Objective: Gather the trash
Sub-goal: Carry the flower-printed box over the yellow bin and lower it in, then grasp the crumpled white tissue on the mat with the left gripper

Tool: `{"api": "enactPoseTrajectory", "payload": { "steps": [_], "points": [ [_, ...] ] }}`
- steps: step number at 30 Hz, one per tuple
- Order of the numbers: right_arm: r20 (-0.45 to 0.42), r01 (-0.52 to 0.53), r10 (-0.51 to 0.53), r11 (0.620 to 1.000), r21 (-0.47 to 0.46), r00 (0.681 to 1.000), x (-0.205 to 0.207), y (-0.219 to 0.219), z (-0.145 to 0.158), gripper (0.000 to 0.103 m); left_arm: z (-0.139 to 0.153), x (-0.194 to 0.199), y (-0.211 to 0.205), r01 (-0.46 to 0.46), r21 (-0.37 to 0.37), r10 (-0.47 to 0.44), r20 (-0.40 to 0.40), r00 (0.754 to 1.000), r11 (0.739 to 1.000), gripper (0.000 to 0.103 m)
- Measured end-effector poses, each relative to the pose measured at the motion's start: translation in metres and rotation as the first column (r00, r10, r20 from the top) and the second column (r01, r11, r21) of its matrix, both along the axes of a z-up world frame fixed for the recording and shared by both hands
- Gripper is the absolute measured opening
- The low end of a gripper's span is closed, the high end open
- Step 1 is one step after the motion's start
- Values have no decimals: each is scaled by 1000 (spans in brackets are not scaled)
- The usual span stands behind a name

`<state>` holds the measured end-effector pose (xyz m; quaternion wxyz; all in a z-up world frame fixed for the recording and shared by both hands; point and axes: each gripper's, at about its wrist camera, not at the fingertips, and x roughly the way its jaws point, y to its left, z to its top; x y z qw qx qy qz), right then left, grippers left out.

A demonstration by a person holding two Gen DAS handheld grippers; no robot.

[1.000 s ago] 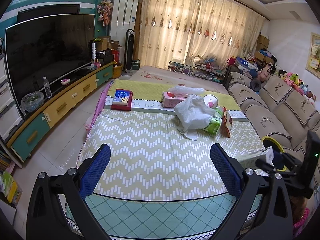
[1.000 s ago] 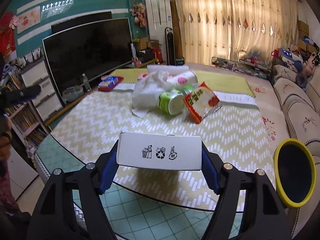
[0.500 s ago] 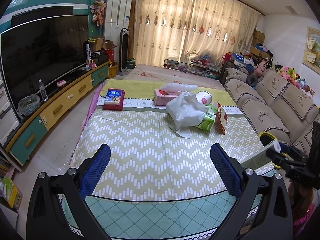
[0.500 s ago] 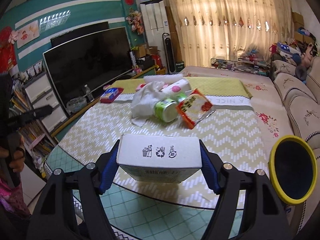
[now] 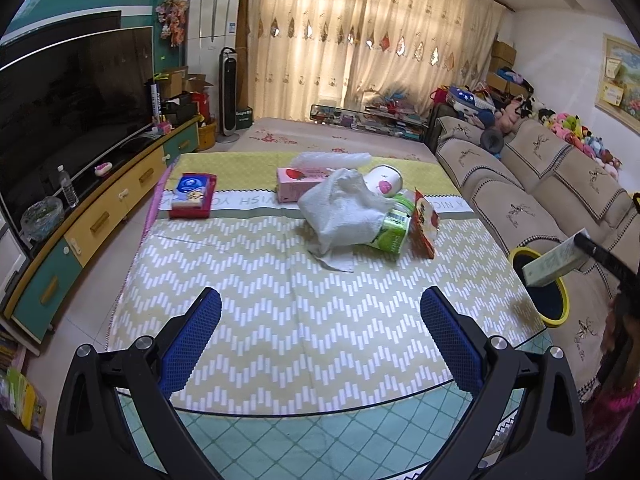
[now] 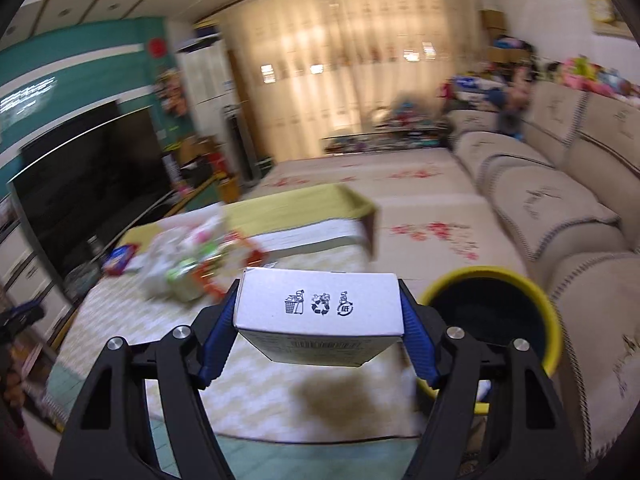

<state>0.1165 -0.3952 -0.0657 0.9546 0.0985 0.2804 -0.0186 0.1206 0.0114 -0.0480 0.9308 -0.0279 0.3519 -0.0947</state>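
My right gripper (image 6: 320, 312) is shut on a white cardboard box (image 6: 318, 308) with recycling symbols, held above the table's right edge beside the yellow-rimmed black bin (image 6: 496, 312). In the left wrist view the box (image 5: 554, 258) hangs over the bin (image 5: 540, 288). My left gripper (image 5: 320, 340) is open and empty above the near part of the table. A trash pile sits mid-table: a crumpled white tissue (image 5: 344, 208), a green carton (image 5: 394, 230), a red snack packet (image 5: 426, 224), a white cup (image 5: 384, 180).
The table (image 5: 280, 304) has a zigzag cloth. A pink tissue box (image 5: 300, 182) and a red-blue box (image 5: 192, 196) lie at its far side. A beige sofa (image 5: 540, 184) runs along the right, a TV cabinet (image 5: 100, 208) along the left.
My right gripper has swung right with the box, from over the table toward the bin. My left gripper has risen slightly and stays open.
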Motion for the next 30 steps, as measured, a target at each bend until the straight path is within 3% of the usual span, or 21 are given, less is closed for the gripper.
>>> {"api": "enactPoseTrajectory", "payload": {
  "steps": [6,12,18,30],
  "points": [
    [-75,179,-180,984,-22,981,18,-63,-23,69,-7,12,-19,26,12,-25,-23,999,1000,98],
    [-176,260,-259,965,-14,950,34,-103,-65,69,-12,24,-36,51,31,-50,-44,998,998,98],
    [-251,289,-283,957,-14,926,49,-117,-97,70,-13,39,-42,45,27,-44,-47,998,999,98],
    [-229,264,-257,964,2,939,44,-102,-94,74,-44,82,-68,113,72,-106,-97,990,991,98]
  ]
}}
